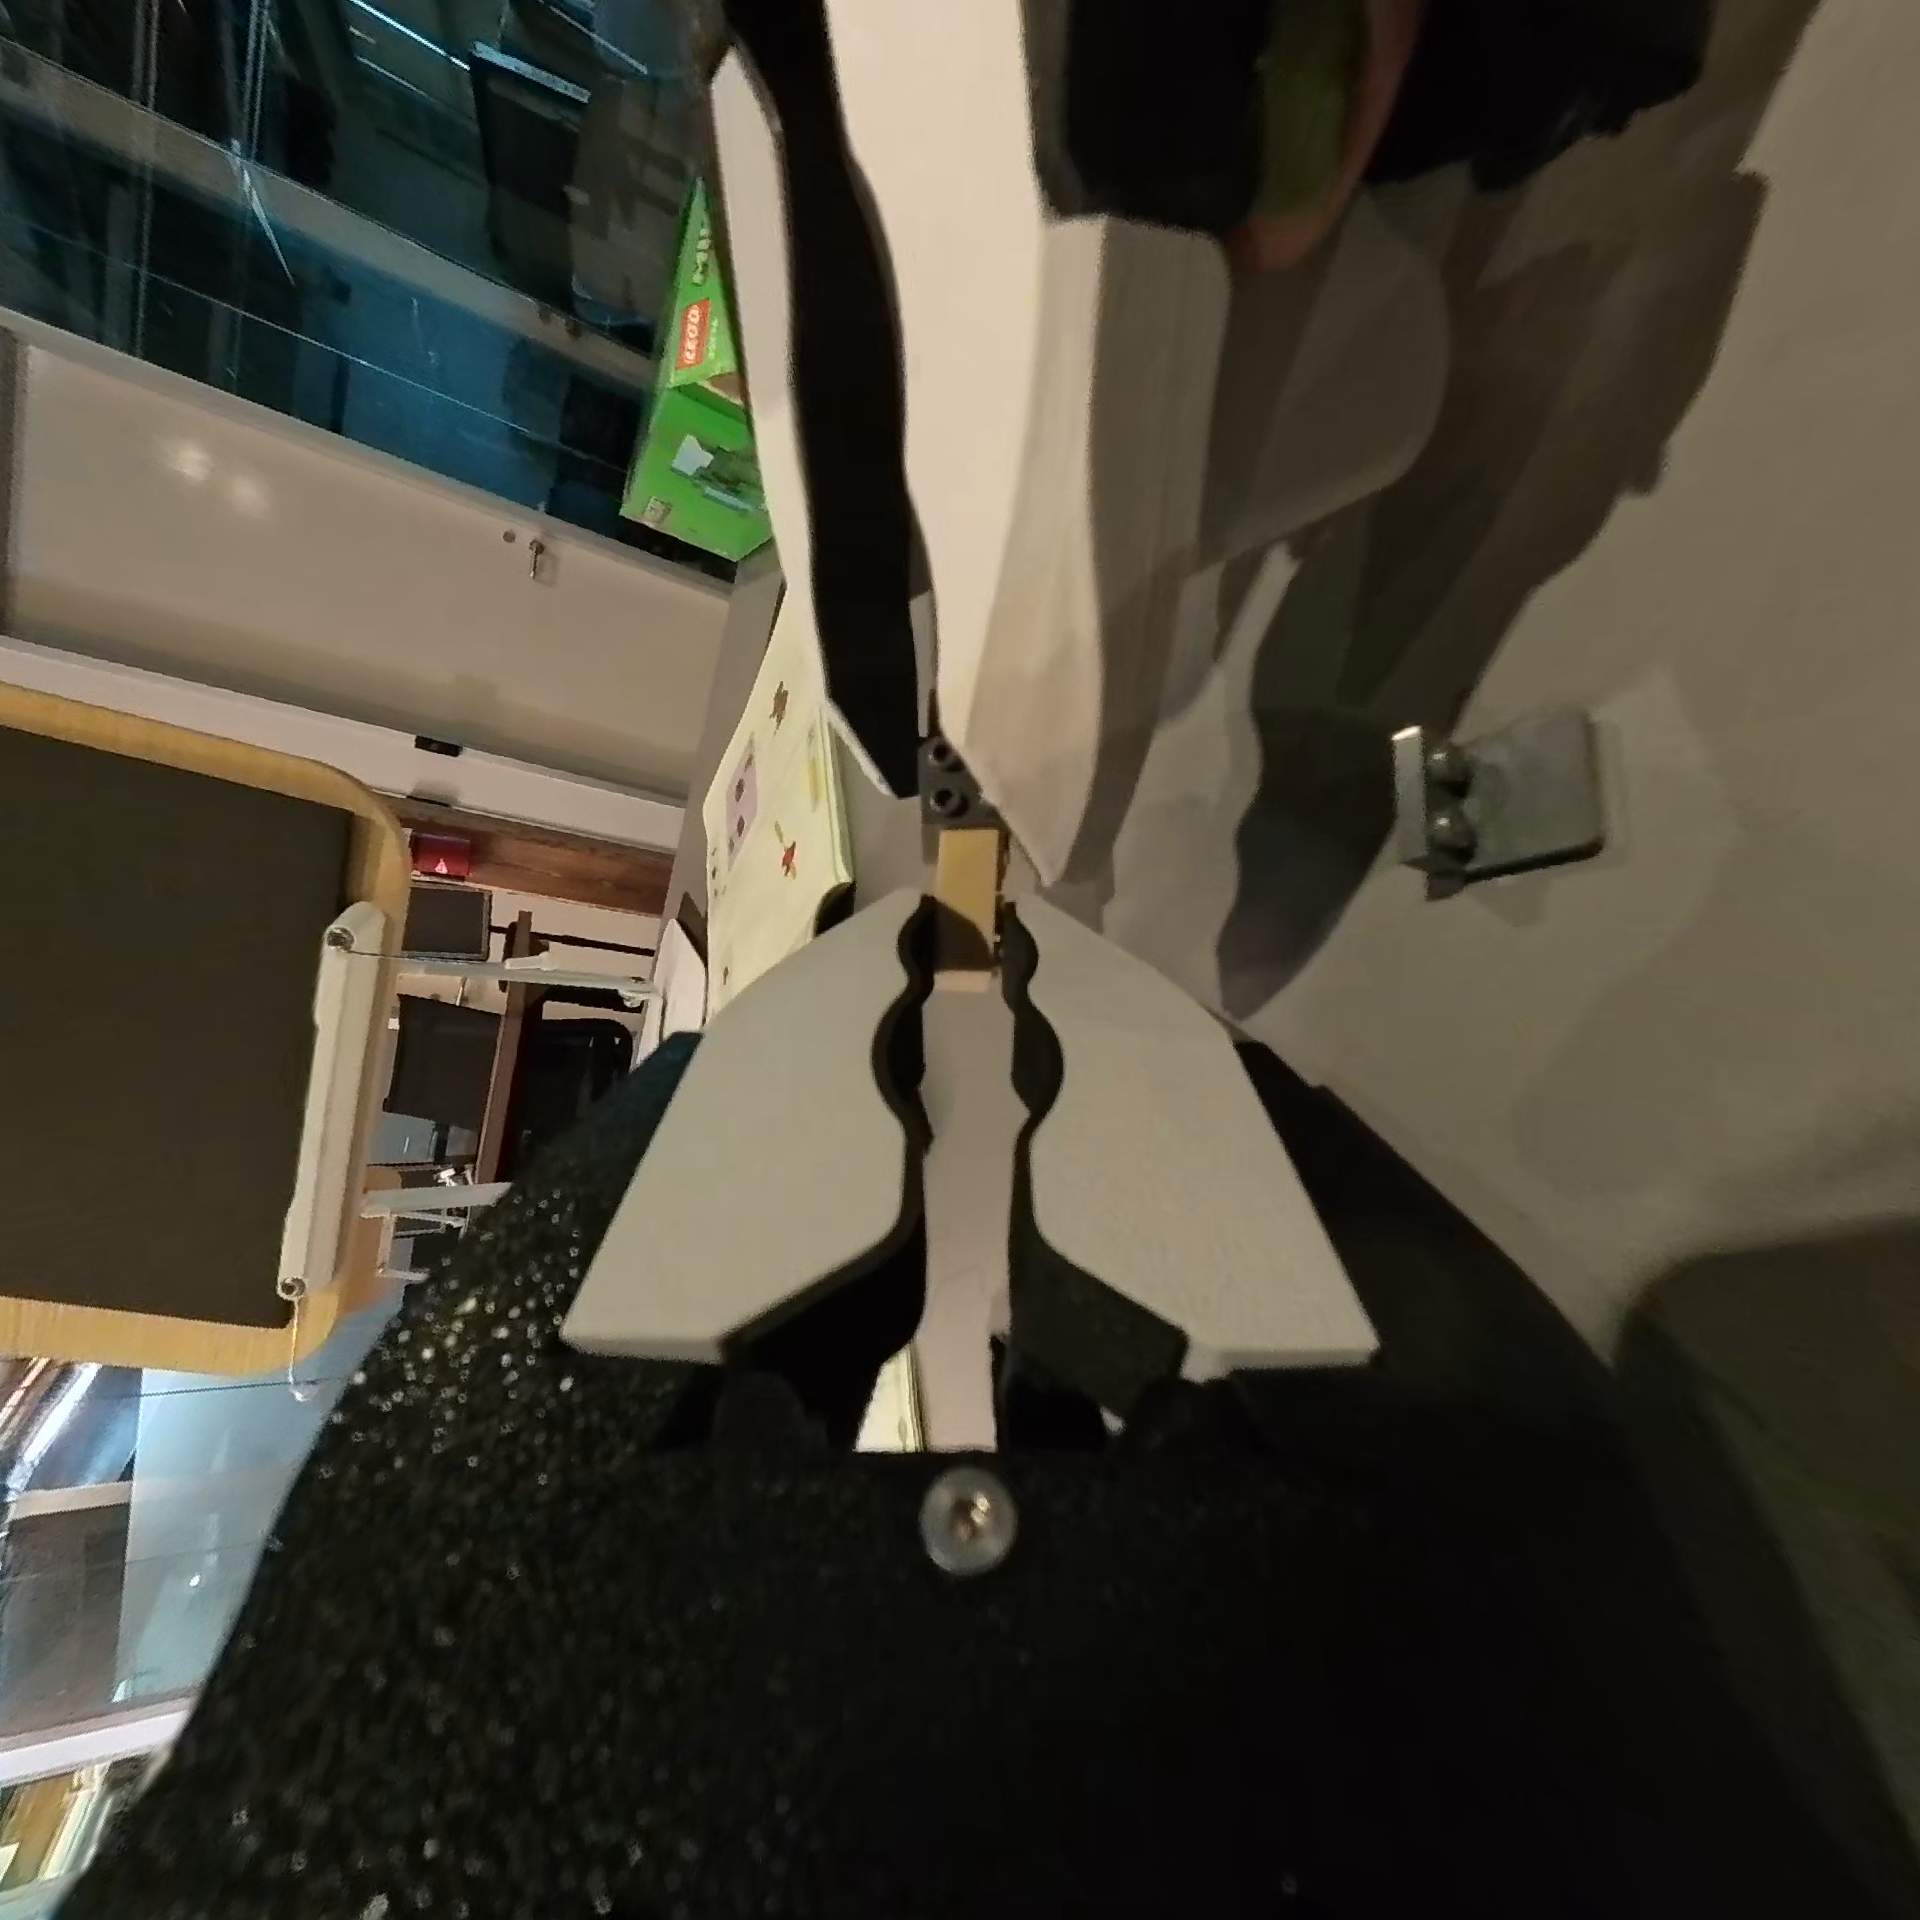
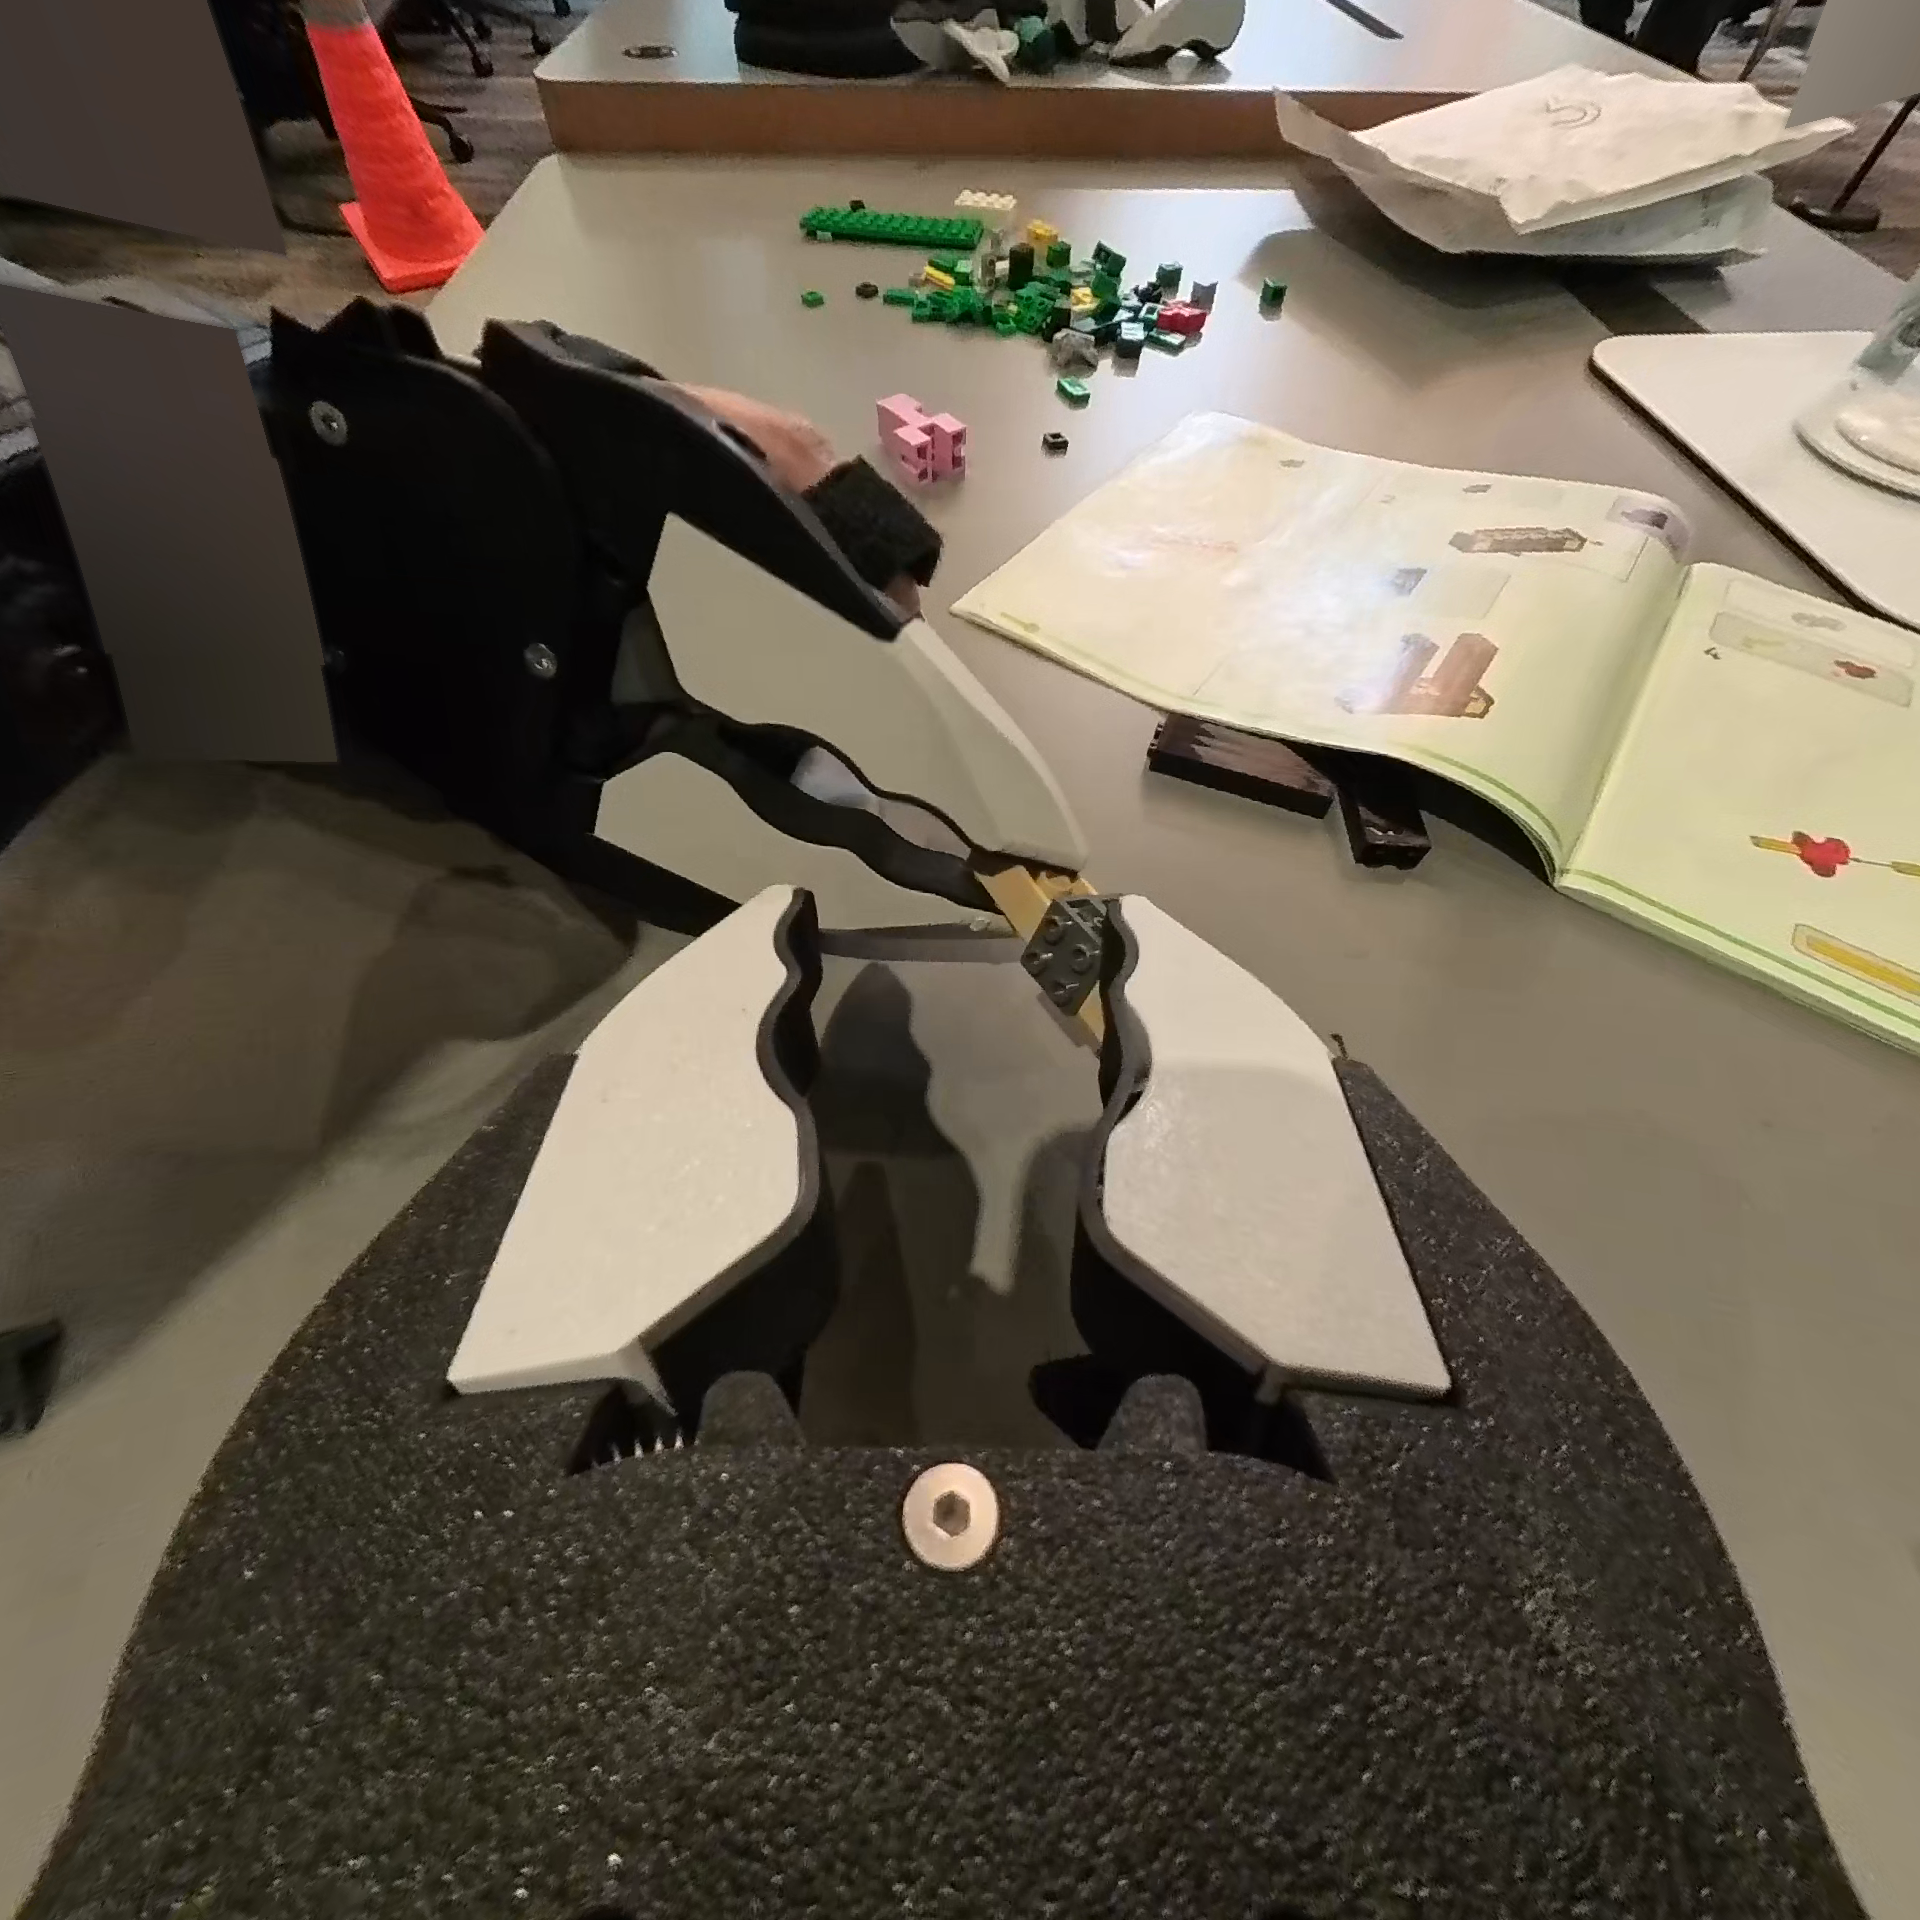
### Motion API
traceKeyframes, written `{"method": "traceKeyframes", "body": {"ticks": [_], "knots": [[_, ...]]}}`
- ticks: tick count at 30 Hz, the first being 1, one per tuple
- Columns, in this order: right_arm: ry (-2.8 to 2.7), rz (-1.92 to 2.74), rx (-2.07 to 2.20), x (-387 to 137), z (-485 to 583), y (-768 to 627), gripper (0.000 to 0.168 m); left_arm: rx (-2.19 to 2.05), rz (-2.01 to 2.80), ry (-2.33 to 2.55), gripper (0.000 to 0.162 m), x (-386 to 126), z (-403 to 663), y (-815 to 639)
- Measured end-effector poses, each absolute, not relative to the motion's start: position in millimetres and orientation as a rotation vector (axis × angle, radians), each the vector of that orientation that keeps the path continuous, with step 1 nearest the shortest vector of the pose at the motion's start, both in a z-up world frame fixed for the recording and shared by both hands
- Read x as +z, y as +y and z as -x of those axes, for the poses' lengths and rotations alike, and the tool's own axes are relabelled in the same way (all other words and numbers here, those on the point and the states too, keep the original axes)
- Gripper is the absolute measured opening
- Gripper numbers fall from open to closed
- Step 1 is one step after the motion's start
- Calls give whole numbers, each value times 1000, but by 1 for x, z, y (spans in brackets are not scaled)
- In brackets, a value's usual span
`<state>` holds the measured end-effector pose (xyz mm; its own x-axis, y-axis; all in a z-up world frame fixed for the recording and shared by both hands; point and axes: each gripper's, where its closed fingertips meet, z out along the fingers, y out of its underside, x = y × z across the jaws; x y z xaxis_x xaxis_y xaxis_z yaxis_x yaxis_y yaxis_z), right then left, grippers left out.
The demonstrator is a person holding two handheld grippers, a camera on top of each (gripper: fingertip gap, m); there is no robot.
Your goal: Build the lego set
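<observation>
Okay, left tool (image 1: 966, 925) pinches tan bar (image 1: 964, 878), right tool (image 2: 961, 935) spread at grey plate (image 2: 1065, 951); light, rigid, slick, so I grip flat sides.

Grey table (image 2: 1351, 1195) under soft indoor light; orange cone (image 2: 387, 156) on carpeted floor (image 2: 499, 114); second wood-edged table (image 2: 935, 120) behind; dark glass partition (image 1: 312, 208).

Writing shows in a few places, though its wording is left out here. In the left wrist view, the green box (image 1: 698, 416) in the upper middle bears a red logo patch and large white letters. In the right wrist view, the open instruction booklet (image 2: 1455, 665) at right carries small step numbers, and the crumpled paper bag (image 2: 1558, 156) at upper right has one handwritten mark.
</observation>
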<state>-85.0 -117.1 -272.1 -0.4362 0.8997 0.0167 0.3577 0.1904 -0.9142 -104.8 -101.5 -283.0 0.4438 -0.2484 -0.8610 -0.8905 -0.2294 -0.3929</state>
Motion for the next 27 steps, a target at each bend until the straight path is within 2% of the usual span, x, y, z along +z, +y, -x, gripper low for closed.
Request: {"method": "traceKeyframes", "body": {"ticks": [21,27], "knots": [[-1916,1165,1177,-275,85,-119,54,808,1744,982,12,-284,105,-100],[-1874,1115,1154,-270,85,-118,62,817,1753,1007,12,-288,106,-100]]}}
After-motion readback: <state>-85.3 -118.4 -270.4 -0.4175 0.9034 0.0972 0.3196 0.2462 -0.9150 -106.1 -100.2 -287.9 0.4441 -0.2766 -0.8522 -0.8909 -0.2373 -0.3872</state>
